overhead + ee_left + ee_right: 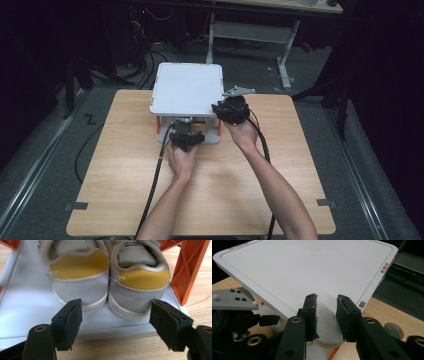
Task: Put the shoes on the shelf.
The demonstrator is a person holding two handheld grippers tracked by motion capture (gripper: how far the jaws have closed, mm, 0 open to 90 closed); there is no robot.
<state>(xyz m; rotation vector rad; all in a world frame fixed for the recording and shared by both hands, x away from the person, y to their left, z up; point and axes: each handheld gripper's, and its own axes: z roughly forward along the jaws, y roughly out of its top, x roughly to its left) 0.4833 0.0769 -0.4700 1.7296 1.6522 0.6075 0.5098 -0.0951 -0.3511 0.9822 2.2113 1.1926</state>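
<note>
A pair of small grey and white shoes with yellow heel linings stands on the lower white shelf [25, 302] of a small rack with orange posts [190, 270]. The shoes' heels face me: the left shoe [80, 282] and the right shoe [140, 287] sit side by side. My left gripper [115, 303] is open just in front of the heels, its jaws wide apart and touching neither shoe. From above it [186, 136] sits at the rack's front. My right gripper [327, 298] hovers open over the front right corner of the white top shelf [312, 265], with nothing between its pads.
The rack [187, 87] stands at the far middle of a wooden table [125, 175]. A small round grey disc [394, 330] lies on the table beside the rack. Cables trail from both grippers toward the near edge. A desk frame [285, 55] and loose cables are on the floor behind.
</note>
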